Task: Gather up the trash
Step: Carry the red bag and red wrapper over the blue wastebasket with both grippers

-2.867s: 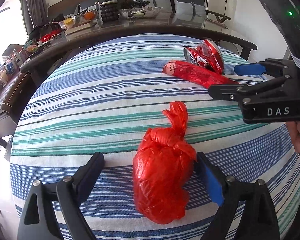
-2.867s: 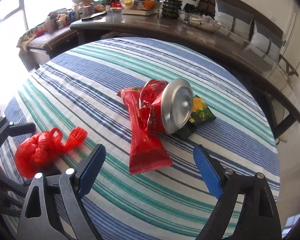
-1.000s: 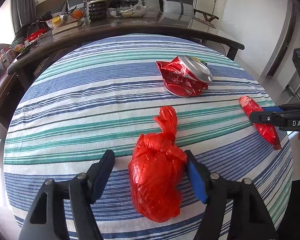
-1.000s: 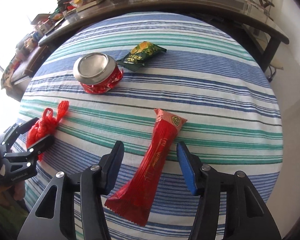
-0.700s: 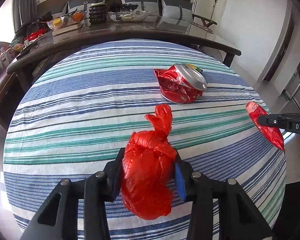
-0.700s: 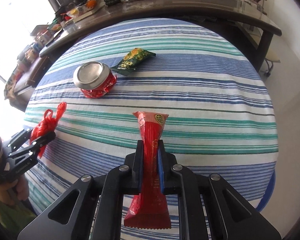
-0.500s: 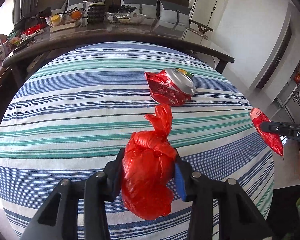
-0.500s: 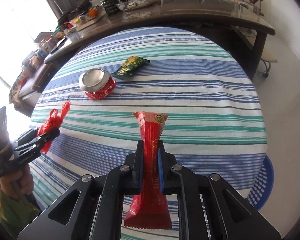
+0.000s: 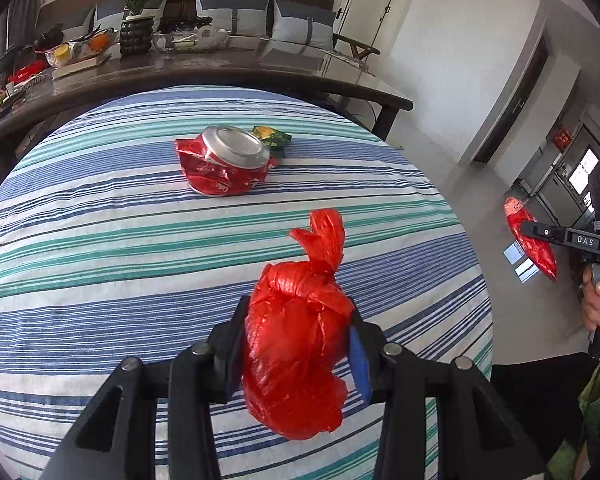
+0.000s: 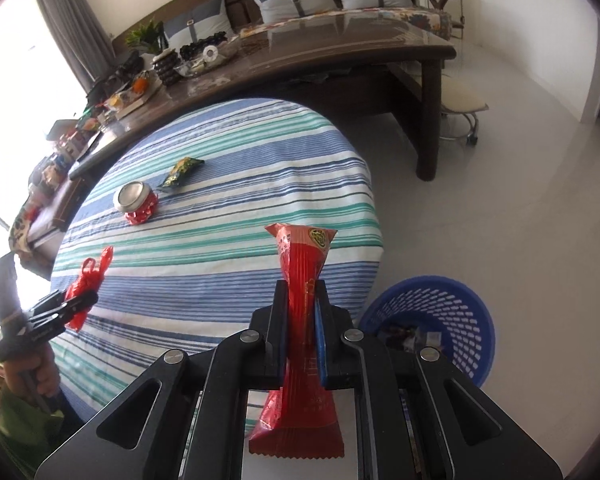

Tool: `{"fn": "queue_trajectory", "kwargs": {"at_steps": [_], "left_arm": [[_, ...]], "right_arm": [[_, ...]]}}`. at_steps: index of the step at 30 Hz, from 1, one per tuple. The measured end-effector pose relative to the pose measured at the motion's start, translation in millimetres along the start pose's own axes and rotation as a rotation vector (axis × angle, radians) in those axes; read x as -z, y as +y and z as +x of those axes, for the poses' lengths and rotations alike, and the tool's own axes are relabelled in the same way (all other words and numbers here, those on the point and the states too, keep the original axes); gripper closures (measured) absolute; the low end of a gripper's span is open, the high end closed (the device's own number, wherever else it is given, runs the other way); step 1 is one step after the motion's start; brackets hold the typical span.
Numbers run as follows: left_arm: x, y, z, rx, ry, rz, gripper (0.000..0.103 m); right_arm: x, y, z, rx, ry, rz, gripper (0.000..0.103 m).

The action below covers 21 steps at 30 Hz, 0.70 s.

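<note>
My left gripper (image 9: 296,332) is shut on a knotted red plastic bag (image 9: 300,344) and holds it above the striped round table (image 9: 100,240). It also shows in the right wrist view (image 10: 85,286). My right gripper (image 10: 302,304) is shut on a long red snack wrapper (image 10: 304,320), held off the table's right edge; the wrapper also shows in the left wrist view (image 9: 530,240). A crushed red can (image 9: 224,166) and a green snack packet (image 9: 270,136) lie on the table. A blue mesh trash basket (image 10: 432,312) stands on the floor below my right gripper.
A long dark wooden table (image 10: 300,60) cluttered with a plant, bowls and boxes curves behind the round table. A stool (image 10: 460,108) stands at its right end. White floor (image 10: 520,220) lies to the right.
Both grippers closed on their items and lifted them off the table. The right gripper carried the wrapper out past the table's edge, and the blue basket came into view.
</note>
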<state>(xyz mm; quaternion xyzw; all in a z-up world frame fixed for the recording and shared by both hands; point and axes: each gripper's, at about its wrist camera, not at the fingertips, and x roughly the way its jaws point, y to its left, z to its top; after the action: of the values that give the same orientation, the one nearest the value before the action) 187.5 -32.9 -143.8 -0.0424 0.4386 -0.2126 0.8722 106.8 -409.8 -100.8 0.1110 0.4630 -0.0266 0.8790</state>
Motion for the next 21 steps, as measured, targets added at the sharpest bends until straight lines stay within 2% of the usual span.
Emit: {"fn": "queue_trajectory", "kwargs": {"at_steps": [4,9,15,21], "left_arm": [[-8.4,-68.1,7.2,0.093,0.005,0.077,0.060],[-15.2,-158.5,35.3,0.216,0.056,0.164,0.060],[-18.1,-233.2,85.9,0.246,0.110,0.179,0.060],[-11.6,-272.2,140.5,0.244,0.174,0.182,0.060]], "right_arm": [[5.4,-45.6,-7.1,0.040,-0.005,0.078,0.093],[13.6,-84.9,-7.8,0.086,-0.007,0.116,0.093],[26.9,-123.3,-3.4,0.101,-0.006,0.165,0.093],[38.9,-161.7,7.7,0.095,0.006,0.223,0.093]]}}
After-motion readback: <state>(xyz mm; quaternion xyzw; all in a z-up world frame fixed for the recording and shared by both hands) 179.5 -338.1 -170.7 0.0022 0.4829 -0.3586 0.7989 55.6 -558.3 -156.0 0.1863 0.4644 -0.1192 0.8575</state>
